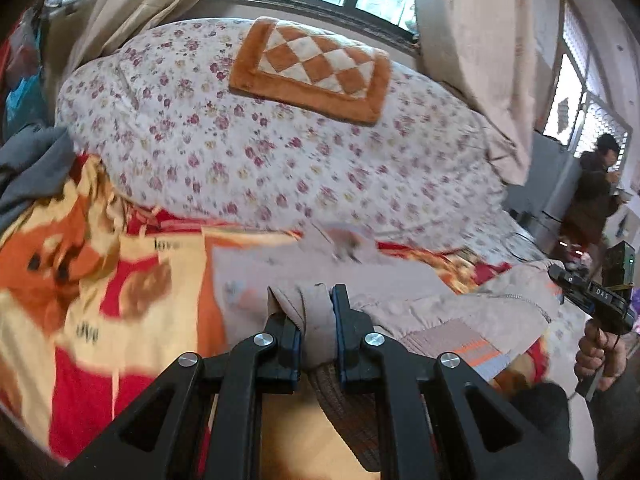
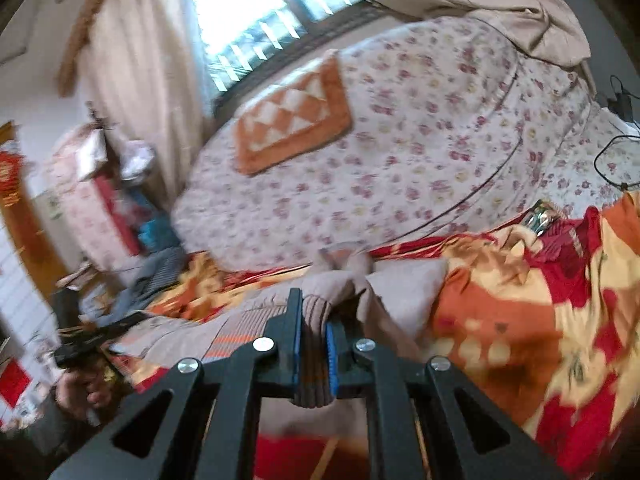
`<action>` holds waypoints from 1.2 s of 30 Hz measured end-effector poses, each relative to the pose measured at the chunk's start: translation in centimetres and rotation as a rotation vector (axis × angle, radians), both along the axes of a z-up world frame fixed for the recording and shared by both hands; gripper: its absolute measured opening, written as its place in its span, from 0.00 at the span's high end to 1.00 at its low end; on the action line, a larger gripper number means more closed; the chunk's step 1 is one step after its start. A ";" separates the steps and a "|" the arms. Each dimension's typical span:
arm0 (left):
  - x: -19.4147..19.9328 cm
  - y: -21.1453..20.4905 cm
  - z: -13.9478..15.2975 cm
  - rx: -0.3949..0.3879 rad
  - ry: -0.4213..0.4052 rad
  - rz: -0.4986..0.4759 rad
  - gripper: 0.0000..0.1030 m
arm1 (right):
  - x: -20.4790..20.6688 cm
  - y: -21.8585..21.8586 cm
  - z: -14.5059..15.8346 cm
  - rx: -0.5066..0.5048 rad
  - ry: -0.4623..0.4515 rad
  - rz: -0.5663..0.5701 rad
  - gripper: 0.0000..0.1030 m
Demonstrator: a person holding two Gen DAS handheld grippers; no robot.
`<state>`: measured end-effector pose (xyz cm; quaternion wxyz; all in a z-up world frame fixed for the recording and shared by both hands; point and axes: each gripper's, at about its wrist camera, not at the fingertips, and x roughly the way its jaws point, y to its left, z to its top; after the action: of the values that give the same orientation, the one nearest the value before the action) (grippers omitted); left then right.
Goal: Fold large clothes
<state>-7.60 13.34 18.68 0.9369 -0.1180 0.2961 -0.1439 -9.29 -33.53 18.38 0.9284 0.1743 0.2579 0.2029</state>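
Note:
A beige jacket (image 1: pixel 404 300) with a striped panel and ribbed hem lies on the red and orange blanket (image 1: pixel 100 280) on the bed. My left gripper (image 1: pixel 310 300) is shut on a bunched edge of the jacket near its ribbed hem. My right gripper (image 2: pixel 314 316) is shut on the ribbed hem of the same jacket (image 2: pixel 248 312). The right gripper also shows at the right edge of the left wrist view (image 1: pixel 592 296), held in a hand. The left gripper shows at the left of the right wrist view (image 2: pixel 96 340).
A floral quilt (image 1: pixel 260 152) is heaped at the back of the bed with an orange checkered cushion (image 1: pixel 316 68) on top. Grey clothing (image 1: pixel 32 168) lies at the left. A person (image 1: pixel 596 196) stands at the right by the window. Cables (image 2: pixel 616 152) lie on the quilt.

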 end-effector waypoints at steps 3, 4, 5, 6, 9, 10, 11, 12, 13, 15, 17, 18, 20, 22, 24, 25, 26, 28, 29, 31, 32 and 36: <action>6.9 -0.2 -0.6 0.009 0.026 0.039 0.93 | 6.0 0.8 -2.2 -0.015 0.023 -0.059 0.91; 8.5 -0.2 -0.9 0.020 0.025 0.052 0.93 | 7.7 1.0 -3.0 -0.019 0.034 -0.079 0.91; 10.7 -0.5 -1.3 0.046 0.019 0.063 0.93 | 9.4 1.1 -3.7 -0.010 0.045 -0.094 0.91; 12.4 -0.6 -2.0 0.056 0.023 0.070 0.93 | 11.1 1.3 -4.4 -0.008 0.055 -0.114 0.91; 16.5 -1.1 -4.7 0.091 0.038 0.095 0.92 | 15.9 1.8 -6.3 0.014 0.108 -0.181 0.91; 17.5 -1.2 -5.7 0.089 0.049 0.103 0.92 | 17.3 2.1 -7.0 0.006 0.135 -0.206 0.91; 18.8 -1.2 -7.5 0.089 0.076 0.118 0.92 | 19.1 2.5 -7.9 -0.004 0.181 -0.225 0.91; 19.5 -1.1 -8.5 0.087 0.095 0.126 0.91 | 20.7 2.7 -9.2 -0.013 0.229 -0.237 0.91; 20.6 -1.1 -10.6 0.087 0.128 0.142 0.88 | 21.9 3.0 -10.4 -0.020 0.261 -0.249 0.91; 21.8 -0.9 -13.5 0.106 0.196 0.169 0.87 | 23.7 3.2 -13.2 -0.017 0.312 -0.255 0.91; 23.2 -1.1 -14.6 0.117 0.265 0.164 0.86 | 24.6 3.1 -15.1 -0.026 0.345 -0.257 0.90; 23.7 -1.3 -14.5 0.129 0.256 0.152 0.85 | 25.0 3.0 -15.7 -0.023 0.363 -0.264 0.90; 24.1 -1.5 -14.0 0.147 0.225 0.135 0.82 | 25.5 3.0 -15.9 -0.025 0.359 -0.256 0.90; 24.5 -1.4 -14.0 0.144 0.233 0.107 0.79 | 25.5 3.1 -16.1 -0.028 0.356 -0.253 0.89; 25.0 -1.0 -14.5 0.127 0.274 0.070 0.71 | 25.4 2.9 -16.5 -0.014 0.369 -0.256 0.88; 25.2 -0.7 -14.9 0.114 0.301 0.056 0.68 | 25.4 2.8 -16.8 -0.005 0.376 -0.258 0.88; 25.3 -0.5 -15.1 0.103 0.324 0.047 0.65 | 25.4 2.7 -17.1 0.006 0.387 -0.257 0.88; 25.3 0.3 -15.3 0.067 0.333 0.058 0.59 | 25.3 2.3 -17.3 0.027 0.395 -0.259 0.87; 25.4 0.4 -15.1 0.054 0.332 0.065 0.53 | 25.2 2.3 -17.4 0.035 0.395 -0.259 0.84; 25.1 1.4 -14.5 0.025 0.306 0.109 0.29 | 25.1 2.2 -17.4 0.038 0.399 -0.259 0.81; 24.9 1.8 -14.2 0.029 0.293 0.139 0.05 | 25.0 2.2 -17.4 0.036 0.398 -0.264 0.79; 23.9 5.0 -12.9 -0.020 0.230 0.288 0.03 | 24.5 2.2 -16.9 0.051 0.389 -0.274 0.77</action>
<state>16.26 18.35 5.73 0.9066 -0.1840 0.3798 0.0032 15.19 -31.36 1.45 0.8754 0.2667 0.4007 0.0441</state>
